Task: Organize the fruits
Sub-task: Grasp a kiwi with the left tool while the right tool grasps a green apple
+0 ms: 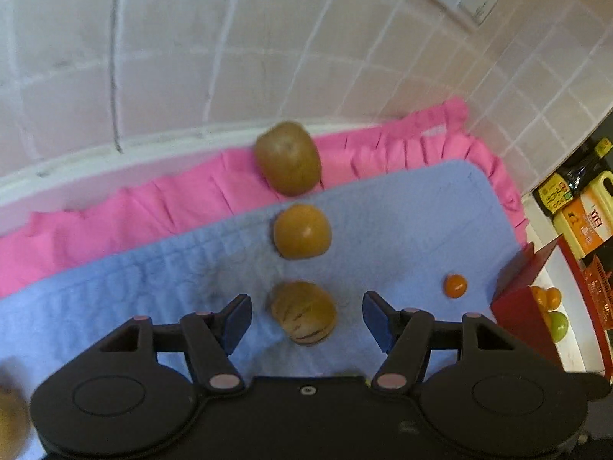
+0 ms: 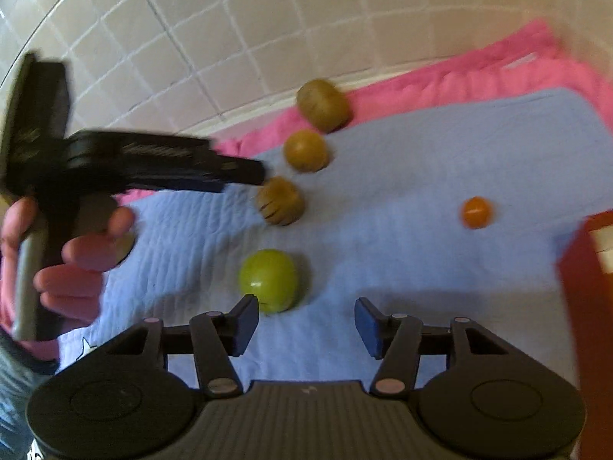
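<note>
Five loose fruits are seen on a blue towel (image 1: 383, 230), which is spread over a pink cloth (image 1: 153, 207) on a white counter against a tiled wall (image 1: 191, 38).

Three fruits are lined up from the towel's far edge toward its middle. A brownish-green kiwi-like fruit (image 1: 288, 158) lies at the far edge, partly on the pink cloth. A yellow-orange round fruit (image 1: 302, 231) sits just beside it on the towel. A tan fruit with dark stripes (image 1: 304, 312) comes next in the row. A green apple-like fruit (image 2: 269, 280) is placed nearer the towel's near edge, apart from the row. A small orange fruit (image 2: 476, 211) lies alone toward the towel's right edge, near a red container (image 1: 517, 306).

The left gripper (image 1: 307, 320) is held by a hand (image 2: 72, 257) over the row. Its jaws are parted wide, and the striped fruit is framed between them without either pad being seen to press on it. Nothing is gripped.

The right gripper (image 2: 305, 326) is held above the near part of the towel. Its jaws stand apart with bare towel between them. The green fruit lies just ahead of its left finger, and contact cannot be told through the blur. Nothing is held by it.

More fruit is visible inside the red container at the right edge.
</note>
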The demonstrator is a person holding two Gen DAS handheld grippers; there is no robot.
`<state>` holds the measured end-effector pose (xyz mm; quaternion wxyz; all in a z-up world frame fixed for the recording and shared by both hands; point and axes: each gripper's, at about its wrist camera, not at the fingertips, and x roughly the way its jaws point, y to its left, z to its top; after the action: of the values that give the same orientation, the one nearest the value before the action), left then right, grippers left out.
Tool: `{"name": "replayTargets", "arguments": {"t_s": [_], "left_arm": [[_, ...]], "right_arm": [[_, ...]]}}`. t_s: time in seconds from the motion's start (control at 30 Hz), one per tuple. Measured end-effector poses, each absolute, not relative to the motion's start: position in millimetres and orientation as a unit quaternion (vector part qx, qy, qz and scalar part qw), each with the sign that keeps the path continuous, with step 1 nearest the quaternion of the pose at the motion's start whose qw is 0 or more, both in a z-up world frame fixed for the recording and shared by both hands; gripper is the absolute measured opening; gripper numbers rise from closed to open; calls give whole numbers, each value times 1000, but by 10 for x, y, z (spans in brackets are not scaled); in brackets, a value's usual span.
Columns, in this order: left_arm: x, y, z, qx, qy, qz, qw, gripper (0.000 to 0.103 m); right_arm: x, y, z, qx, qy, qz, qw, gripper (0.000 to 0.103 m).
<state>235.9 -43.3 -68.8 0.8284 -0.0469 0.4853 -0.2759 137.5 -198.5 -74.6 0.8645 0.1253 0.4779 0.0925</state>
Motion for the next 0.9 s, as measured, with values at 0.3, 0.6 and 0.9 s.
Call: {"name": "replayTargets", "arguments": {"t_s": [0.3, 0.6, 0.9], "left_arm": [[2515, -572, -935, -42, 502, -281, 817, 76], [2485, -627, -922, -17, 491, -277, 826, 58], [2387, -641, -878, -8, 485, -270, 832, 49]], "right_arm": [[1609, -1806, -968, 117, 481, 115, 861, 63], [1706, -1619, -1049, 103, 477, 130, 863, 64], [1630, -1572, -1023, 78, 468, 129, 871, 48]]}}
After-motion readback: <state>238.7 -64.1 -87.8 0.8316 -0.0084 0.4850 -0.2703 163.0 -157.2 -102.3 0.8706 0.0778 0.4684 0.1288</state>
